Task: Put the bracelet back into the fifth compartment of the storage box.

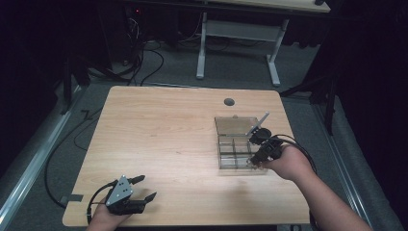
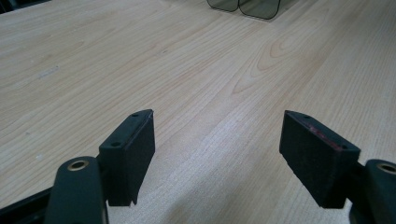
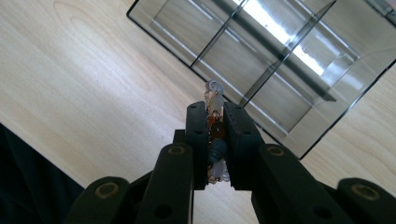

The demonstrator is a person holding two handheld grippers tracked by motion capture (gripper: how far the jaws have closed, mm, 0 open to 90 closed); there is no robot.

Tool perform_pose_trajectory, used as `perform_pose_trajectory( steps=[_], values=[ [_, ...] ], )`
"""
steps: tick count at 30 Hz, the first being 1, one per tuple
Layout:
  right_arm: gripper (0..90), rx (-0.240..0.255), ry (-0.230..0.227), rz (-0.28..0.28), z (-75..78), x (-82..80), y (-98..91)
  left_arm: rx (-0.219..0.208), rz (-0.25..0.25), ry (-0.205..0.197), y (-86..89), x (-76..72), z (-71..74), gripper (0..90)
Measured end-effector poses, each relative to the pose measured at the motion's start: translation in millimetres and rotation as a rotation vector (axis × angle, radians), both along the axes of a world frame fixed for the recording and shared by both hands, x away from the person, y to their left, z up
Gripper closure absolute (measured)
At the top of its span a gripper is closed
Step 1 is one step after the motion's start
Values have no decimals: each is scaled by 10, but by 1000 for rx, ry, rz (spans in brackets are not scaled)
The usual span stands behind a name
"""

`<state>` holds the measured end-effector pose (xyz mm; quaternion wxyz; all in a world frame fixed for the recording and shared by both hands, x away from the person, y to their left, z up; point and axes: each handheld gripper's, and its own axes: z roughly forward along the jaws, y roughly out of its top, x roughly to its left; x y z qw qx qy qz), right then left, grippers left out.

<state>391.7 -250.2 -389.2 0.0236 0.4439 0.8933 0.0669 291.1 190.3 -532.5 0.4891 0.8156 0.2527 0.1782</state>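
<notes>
A clear plastic compartment box (image 1: 221,155) lies on the right half of the wooden table (image 1: 163,134), its lid (image 1: 235,126) folded open behind it. My right gripper (image 1: 253,161) hovers at the box's near right corner. In the right gripper view, this gripper (image 3: 215,112) is shut on a small beaded trinket (image 3: 215,98) with a silver ring on top, held just above the box's edge (image 3: 289,140). My left gripper (image 1: 149,186) rests near the table's front left, open. In the left gripper view its jaws (image 2: 217,140) stand wide apart over bare wood, with the box (image 2: 243,5) far ahead.
A round cable hole (image 1: 229,101) sits near the table's far edge. Beyond the table stands another desk's white frame (image 1: 201,48), with cables (image 1: 144,57) on the floor. Bare wood stretches between the two grippers.
</notes>
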Motion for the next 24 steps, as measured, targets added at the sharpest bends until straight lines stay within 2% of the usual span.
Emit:
perform_pose_trajectory(
  steps=[5,7,8,12,13,15,17,18,24],
  values=[
    [814,3,1,0,-13,111,17,0,-1,1,0,0,0,273],
    [814,3,7,-17,-16,135,29,0,-2,0,1,1,0,272],
    [814,2,0,-1,-21,158,22,0,-2,0,1,1,0,273],
    [814,4,4,-5,-36,193,23,1,-3,-1,1,1,0,273],
    [814,6,16,-22,-44,204,30,1,-3,-1,1,1,1,273],
    [814,10,8,5,-64,235,21,2,-4,-1,0,1,1,272],
    [814,8,19,-5,-78,251,28,2,-4,0,0,1,1,273],
    [814,13,11,10,-92,272,21,2,-4,0,0,2,1,273],
    [814,15,30,-8,-153,348,47,2,-3,1,0,3,1,273]
  ],
)
